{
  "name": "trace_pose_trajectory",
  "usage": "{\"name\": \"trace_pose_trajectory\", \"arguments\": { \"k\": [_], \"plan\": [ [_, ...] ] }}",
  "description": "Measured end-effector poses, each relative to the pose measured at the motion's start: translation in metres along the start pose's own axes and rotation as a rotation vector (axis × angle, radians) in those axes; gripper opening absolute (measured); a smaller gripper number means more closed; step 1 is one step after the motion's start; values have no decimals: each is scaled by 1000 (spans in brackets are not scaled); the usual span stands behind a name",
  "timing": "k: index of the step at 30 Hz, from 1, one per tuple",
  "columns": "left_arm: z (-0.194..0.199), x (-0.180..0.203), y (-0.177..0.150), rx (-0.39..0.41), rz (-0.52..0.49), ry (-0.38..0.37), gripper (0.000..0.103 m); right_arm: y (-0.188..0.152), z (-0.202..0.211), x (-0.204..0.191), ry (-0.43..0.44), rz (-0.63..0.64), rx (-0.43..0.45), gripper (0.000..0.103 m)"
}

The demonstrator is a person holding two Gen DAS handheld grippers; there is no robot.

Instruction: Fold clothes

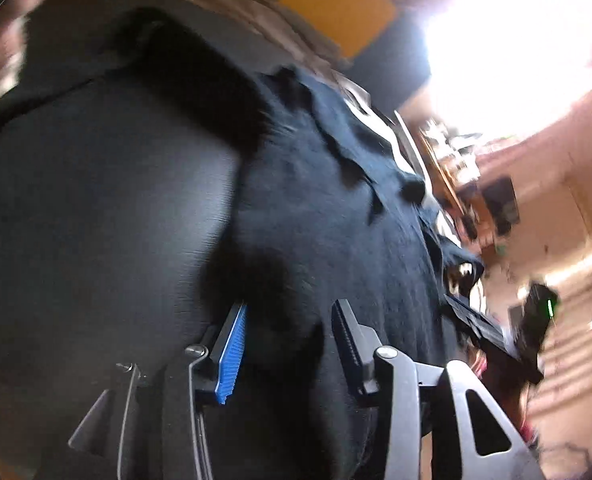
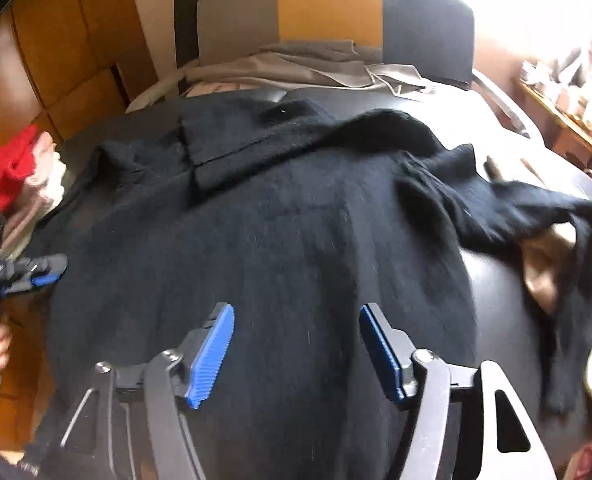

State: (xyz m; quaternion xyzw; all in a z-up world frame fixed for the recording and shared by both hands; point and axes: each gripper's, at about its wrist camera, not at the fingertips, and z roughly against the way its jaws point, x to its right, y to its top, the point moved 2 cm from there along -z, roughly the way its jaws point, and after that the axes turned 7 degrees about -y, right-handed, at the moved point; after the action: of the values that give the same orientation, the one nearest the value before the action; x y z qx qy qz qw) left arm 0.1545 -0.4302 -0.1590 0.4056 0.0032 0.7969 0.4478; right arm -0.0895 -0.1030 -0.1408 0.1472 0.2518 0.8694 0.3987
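1. Dark table [image 2: 495, 280] fronting a grey, orange and black panelled chair back [image 2: 327, 4]; grey clothes [image 2: 280, 64] lie at its far edge.
2. Black sweater [image 2: 276, 220] spread flat over the table, one sleeve [image 2: 567, 248] trailing off the right edge.
3. Right gripper [image 2: 296, 340]: fingers spread wide above the sweater's near hem, pinching nothing.
4. Left gripper [image 1: 288, 344]: fingers apart at the sweater's left edge [image 1: 335, 220]; view blurred.
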Motion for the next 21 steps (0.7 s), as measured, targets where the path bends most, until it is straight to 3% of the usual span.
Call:
{"name": "trace_pose_trajectory", "arguments": {
  "k": [1,2,4,6,7,10,14,16,19,20,21],
  "plan": [
    [-1,4,-2,-13,-27,52,7,1,-11,1,-33,5,-17,68],
    [7,1,-3,-7,-20,71,7,2,-22,2,-66,10,-34,68],
    [25,-6,-5,11,2,99,6,1,-36,12,-96,-23,-25,80],
    [43,-14,-6,29,24,128,5,-4,-41,23,-91,-67,-3,101],
    [51,-17,-2,60,64,38,17,-6,-41,24,-87,-72,20,103],
    [52,-12,25,115,134,-129,29,-10,-41,25,-80,-75,61,103],
    [5,13,67,56,120,-188,31,-1,-39,26,-45,-79,23,103],
    [-25,24,89,23,144,-229,32,13,-30,29,97,-161,53,101],
    [-57,34,113,28,144,-219,32,38,-21,34,323,-290,107,99],
    [-64,33,119,38,151,-216,32,47,-22,33,373,-311,116,96],
    [-70,30,125,43,166,-216,32,55,-27,30,406,-317,117,85]
  ]
}}
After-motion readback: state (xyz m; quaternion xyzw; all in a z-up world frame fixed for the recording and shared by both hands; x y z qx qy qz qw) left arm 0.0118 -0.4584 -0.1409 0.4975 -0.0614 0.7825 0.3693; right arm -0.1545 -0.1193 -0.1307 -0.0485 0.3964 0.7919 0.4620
